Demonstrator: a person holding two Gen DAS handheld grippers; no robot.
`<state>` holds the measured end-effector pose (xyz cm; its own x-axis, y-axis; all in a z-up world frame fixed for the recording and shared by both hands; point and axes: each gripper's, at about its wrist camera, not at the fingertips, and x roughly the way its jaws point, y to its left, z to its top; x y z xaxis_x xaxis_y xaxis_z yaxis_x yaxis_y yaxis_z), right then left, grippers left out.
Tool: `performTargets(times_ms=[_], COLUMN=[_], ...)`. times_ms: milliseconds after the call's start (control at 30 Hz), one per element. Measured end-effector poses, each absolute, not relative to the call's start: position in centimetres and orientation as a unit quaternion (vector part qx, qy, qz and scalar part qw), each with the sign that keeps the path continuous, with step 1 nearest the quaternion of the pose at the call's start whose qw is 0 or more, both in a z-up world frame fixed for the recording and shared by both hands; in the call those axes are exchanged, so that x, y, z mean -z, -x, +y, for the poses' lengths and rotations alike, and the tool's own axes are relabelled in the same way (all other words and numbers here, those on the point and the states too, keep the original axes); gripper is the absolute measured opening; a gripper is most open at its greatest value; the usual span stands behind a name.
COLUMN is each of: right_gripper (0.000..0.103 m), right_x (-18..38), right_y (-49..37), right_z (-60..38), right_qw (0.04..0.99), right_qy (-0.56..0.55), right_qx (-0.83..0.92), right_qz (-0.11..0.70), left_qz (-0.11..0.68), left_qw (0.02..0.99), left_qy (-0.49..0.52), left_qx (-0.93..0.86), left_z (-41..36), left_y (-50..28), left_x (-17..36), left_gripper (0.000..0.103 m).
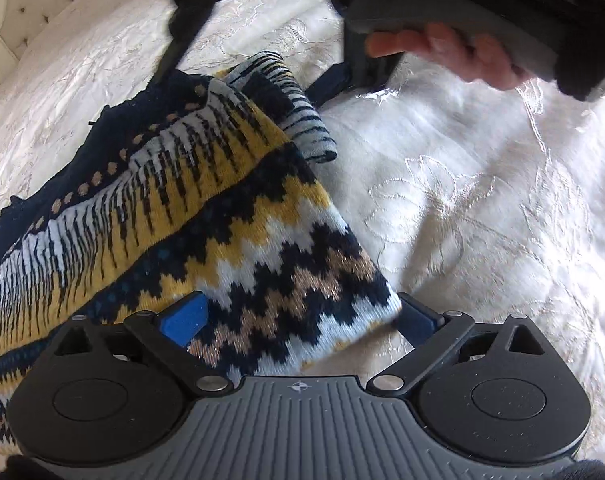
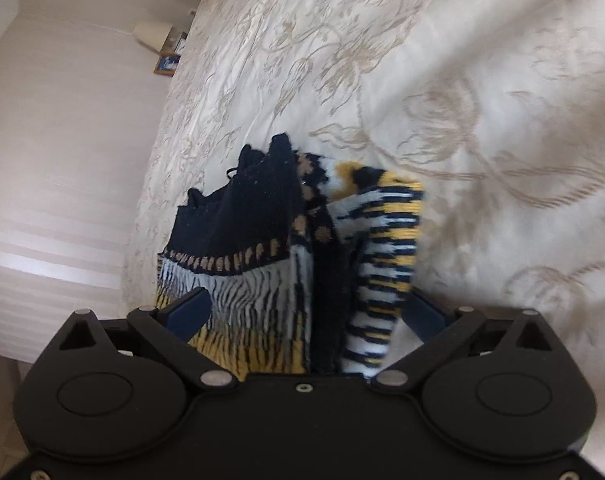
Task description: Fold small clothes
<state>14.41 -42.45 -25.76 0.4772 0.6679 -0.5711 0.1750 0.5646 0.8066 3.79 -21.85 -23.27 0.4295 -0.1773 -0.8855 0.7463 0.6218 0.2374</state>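
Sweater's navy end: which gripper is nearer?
Right. The right gripper sits just behind the navy end. The left gripper is at the zigzag end, with the navy end far across the sweater.

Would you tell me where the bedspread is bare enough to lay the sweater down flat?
The bedspread lies bare right of the sweater, between it and the right hand. More bare cover stretches beyond the sweater toward the headboard. It is crowded only at the left gripper.

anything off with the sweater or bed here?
Nothing damaged or spilled. The knit sweater is bunched rather than flat on the bedspread, a thick wad sitting between the right tongs. Normal mid-fold.
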Motion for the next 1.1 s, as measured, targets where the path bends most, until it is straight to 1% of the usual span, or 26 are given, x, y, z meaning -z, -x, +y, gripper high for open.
performTargets(times_ms=[67,133,167,200,233,300,333,367,400,467,833,1000,1100], right_gripper=[0.089,0.053,0.041,0.032,0.031,0.03,0.03,0.03,0.03,0.03,0.03,0.03,0.03], right_x=[26.0,26.2,26.1,25.9,25.7,25.1,24.6,24.0,23.4,22.4,17.0,15.5,14.8], right_y=[-15.4,-16.2,-16.4,-16.5,-16.5,-16.3,-16.2,-16.1,-16.0,-16.0,-17.4,-18.7,-19.3], right_z=[-41.7,-40.8,-40.4,-40.1,-39.9,-39.8,-39.6,-39.4,-39.1,-38.6,-35.4,-32.5,-30.9], right_qw=[0.725,0.715,0.718,0.724,0.726,0.729,0.732,0.737,0.741,0.745,0.777,0.786,0.791], right_qy=[-0.439,-0.426,-0.41,-0.394,-0.391,-0.393,-0.394,-0.39,-0.384,-0.381,-0.37,-0.357,-0.347], right_qx=[-0.187,-0.187,-0.177,-0.169,-0.169,-0.163,-0.163,-0.163,-0.161,-0.156,-0.128,-0.116,-0.107], right_qz=[0.496,0.522,0.534,0.54,0.54,0.536,0.531,0.528,0.527,0.524,0.493,0.492,0.492], left_qz=[0.45,0.451,0.449,0.445,0.44,0.428,0.42,0.413,0.41,0.412,0.385,0.401,0.41], left_qw=[0.782,0.784,0.786,0.788,0.79,0.794,0.796,0.8,0.803,0.81,0.859,0.857,0.85], left_qy=[-0.315,-0.308,-0.305,-0.299,-0.295,-0.292,-0.292,-0.292,-0.286,-0.261,-0.129,-0.091,-0.072], left_qx=[0.294,0.295,0.297,0.302,0.308,0.319,0.322,0.323,0.325,0.327,0.311,0.311,0.323], left_z=[-22.2,-22.4,-22.3,-22.1,-22.0,-21.7,-21.6,-21.5,-21.4,-20.8,-15.0,-11.3,-9.8], left_y=[-4.3,-4.8,-4.8,-4.8,-4.7,-4.4,-4.2,-4.1,-4.1,-4.5,-6.0,-7.3,-8.6], left_x=[23.5,23.7,23.6,23.4,23.2,22.5,22.1,21.7,21.3,20.3,13.1,12.6,13.3], left_gripper=[0.099,0.098,0.092,0.083,0.078,0.053,0.048,0.04,0.036,0.031,0.03,0.03,0.031])
